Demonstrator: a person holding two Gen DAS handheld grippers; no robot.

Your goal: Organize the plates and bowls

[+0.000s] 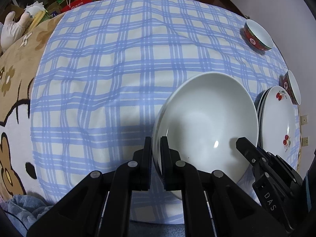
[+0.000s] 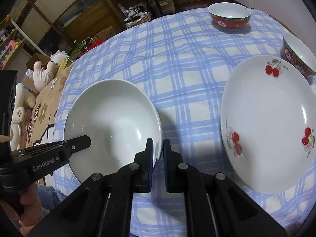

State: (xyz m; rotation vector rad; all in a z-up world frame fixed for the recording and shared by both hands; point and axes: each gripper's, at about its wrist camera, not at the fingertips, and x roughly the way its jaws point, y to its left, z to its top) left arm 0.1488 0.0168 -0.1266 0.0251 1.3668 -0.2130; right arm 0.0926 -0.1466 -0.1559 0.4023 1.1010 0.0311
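I see a big round worktop [image 1: 118,63] covered with a blue and white checked cloth, and everything sits on it. The biggest dish is the plain white deep plate [image 2: 112,122], which sits near me, a little left of the middle. I think it is hard, smooth and slippery, and it would break if it fell, so the thin rim is the best place to hold it, one side for each hand. My left tool [image 1: 156,154] is closed tight on the rim at the plate's left edge, with one pad inside and one outside. My right tool [image 2: 158,156] is pinched on the rim at the plate's right edge in the same way. Just to the right lies the white plate with red cherries [image 2: 266,122]; from the left view it seems to rest on top of other plates. It is close to the white one but not touching it. Farther back are two small red bowls with white insides, one [image 2: 230,17] at the far edge and one [image 2: 298,53] right behind the cherry plate.
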